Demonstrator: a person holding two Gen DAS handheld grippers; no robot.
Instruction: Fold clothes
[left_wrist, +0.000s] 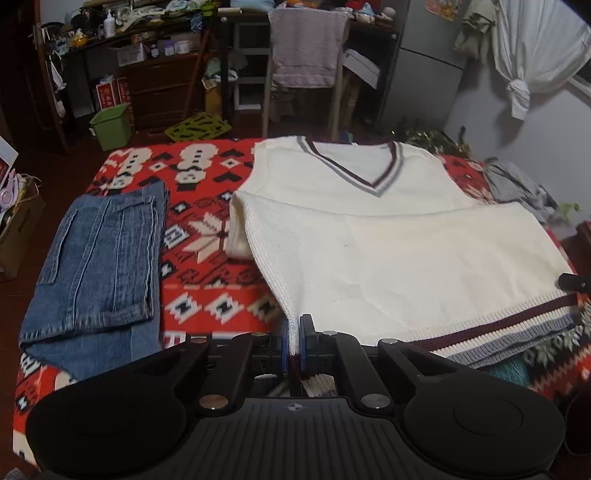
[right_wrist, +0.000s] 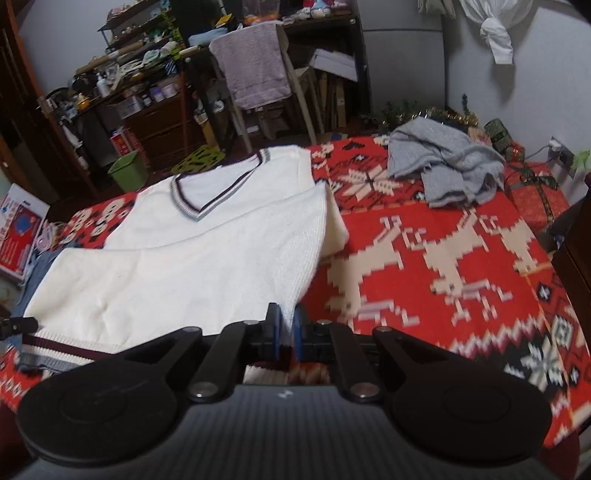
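Observation:
A cream knitted vest with a maroon and grey V-neck and striped hem lies on the red patterned blanket. My left gripper is shut on the vest's near left corner, cloth pinched between the blue pads. In the right wrist view the same vest spreads to the left, and my right gripper is shut on its near right corner. The lower part of the vest looks lifted and doubled over toward the neckline.
Folded blue jeans lie on the blanket to the left of the vest. A crumpled grey garment sits at the far right, with a wrapped gift box beside it. A chair with a towel, green bin and cluttered shelves stand behind.

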